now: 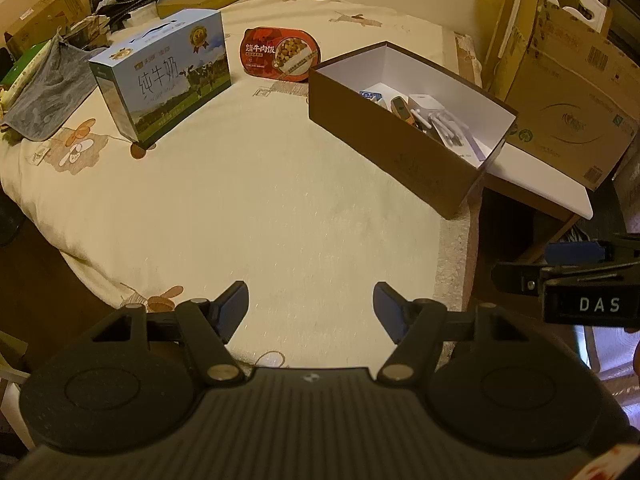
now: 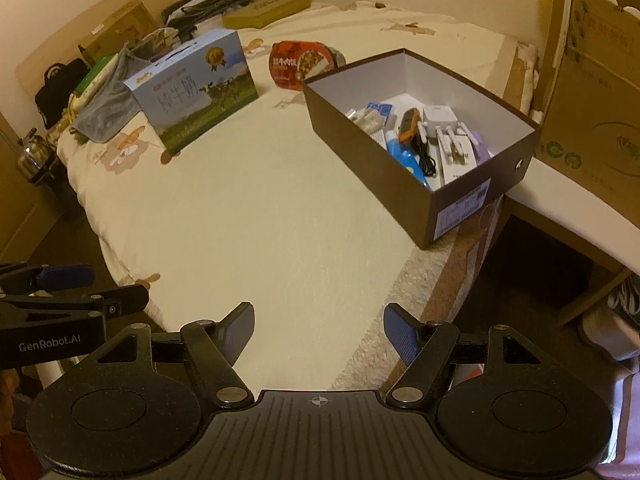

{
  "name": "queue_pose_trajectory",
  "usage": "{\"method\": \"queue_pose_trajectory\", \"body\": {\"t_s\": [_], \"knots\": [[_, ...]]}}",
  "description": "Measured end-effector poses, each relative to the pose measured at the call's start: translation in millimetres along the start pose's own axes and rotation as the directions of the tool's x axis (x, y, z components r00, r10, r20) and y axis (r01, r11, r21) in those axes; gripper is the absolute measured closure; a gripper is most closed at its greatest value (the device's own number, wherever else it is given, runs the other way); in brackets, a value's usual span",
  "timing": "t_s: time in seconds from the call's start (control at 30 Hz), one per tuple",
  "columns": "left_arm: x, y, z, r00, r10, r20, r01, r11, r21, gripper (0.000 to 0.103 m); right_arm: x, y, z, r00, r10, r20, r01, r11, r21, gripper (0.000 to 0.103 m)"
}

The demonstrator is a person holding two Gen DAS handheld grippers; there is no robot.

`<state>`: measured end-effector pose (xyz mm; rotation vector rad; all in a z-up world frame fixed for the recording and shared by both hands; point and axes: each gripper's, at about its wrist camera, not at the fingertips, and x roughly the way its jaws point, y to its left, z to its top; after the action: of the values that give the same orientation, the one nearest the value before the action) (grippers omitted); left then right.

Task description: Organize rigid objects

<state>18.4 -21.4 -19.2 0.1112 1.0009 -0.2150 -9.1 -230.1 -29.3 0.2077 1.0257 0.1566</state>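
Shoebox [image 2: 420, 184] of small items ahead-right of both grippers, left [image 1: 310, 308], right [image 2: 318, 326]; jaws spread, empty.

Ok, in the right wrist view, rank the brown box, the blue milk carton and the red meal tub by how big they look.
1. brown box, nearest too
2. blue milk carton
3. red meal tub, farthest and partly hidden by the box, so its true size is unsure

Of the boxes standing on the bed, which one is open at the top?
The brown shoebox with the white inside, holding small items. The blue milk carton box beside it is closed.
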Motion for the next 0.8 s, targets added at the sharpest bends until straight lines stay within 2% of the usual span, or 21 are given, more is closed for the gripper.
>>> {"method": "queue_pose_trajectory", "body": {"t_s": [0.37,0.8], "knots": [[-0.2,3.6,-3.2,1.000,0.000,-0.008,0.000,1.000,-0.008,0.037,3.1,10.3,-6.0,1.000,-0.007,-0.021,0.007,0.999,-0.039,0.034],[2.4,5.9,-5.8,1.000,-0.021,-0.018,0.021,1.000,-0.007,0.039,6.1,9.2,-6.3,1.000,-0.010,-0.025,0.010,1.000,-0.029,0.034]]}}
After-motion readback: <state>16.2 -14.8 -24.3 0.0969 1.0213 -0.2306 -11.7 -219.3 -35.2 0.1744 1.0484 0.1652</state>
